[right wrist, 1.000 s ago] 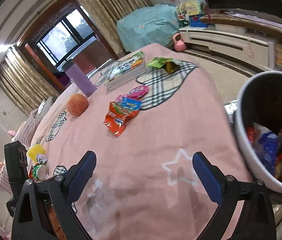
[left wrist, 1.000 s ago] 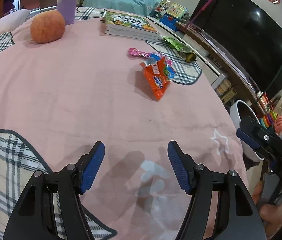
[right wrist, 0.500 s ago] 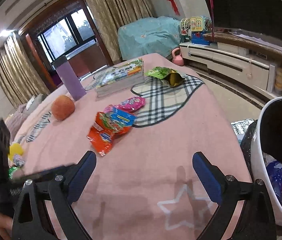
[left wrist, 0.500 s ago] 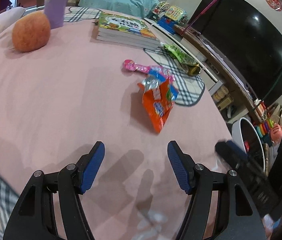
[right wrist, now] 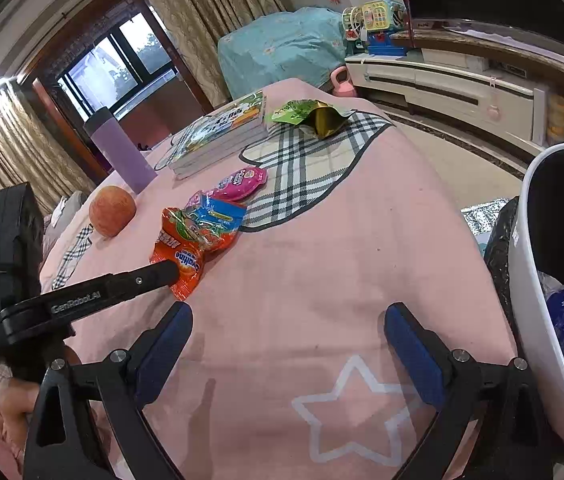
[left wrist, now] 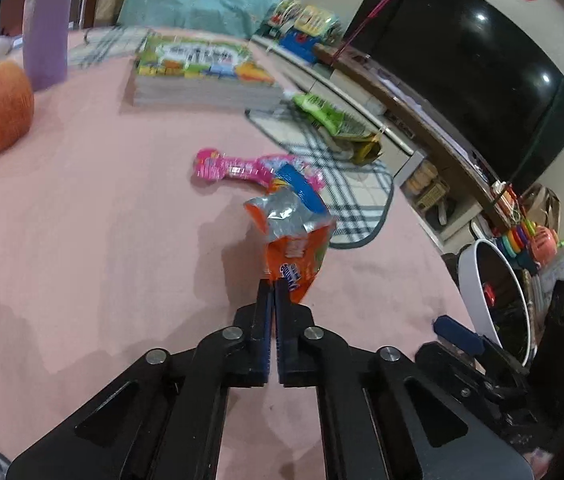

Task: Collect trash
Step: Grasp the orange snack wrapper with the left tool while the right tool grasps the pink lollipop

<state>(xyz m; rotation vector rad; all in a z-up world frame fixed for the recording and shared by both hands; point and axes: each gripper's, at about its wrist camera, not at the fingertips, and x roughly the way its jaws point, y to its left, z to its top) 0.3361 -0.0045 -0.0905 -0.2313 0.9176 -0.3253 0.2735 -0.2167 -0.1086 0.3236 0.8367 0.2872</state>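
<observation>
left wrist view: left gripper (left wrist: pixel 273 285) has just been closing, jaws now pinched on the near corner of the orange snack bag (left wrist: pixel 296 244), whose length runs away toward the pink wrapper (left wrist: pixel 237 168). bin (right wrist: pixel 522 248) waits right. right gripper (right wrist: pixel 288 344) gapes wide, empty. arm reads "genrobot.ai"; bag lettering unclear.

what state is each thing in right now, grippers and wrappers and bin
left gripper: just closed, shut on the orange wrapper's corner
right gripper: open, empty
orange wrapper: torn open, pinched
pink wrapper: lying flat
green wrapper: open, on the plaid patch
bin: partly filled with trash
</observation>
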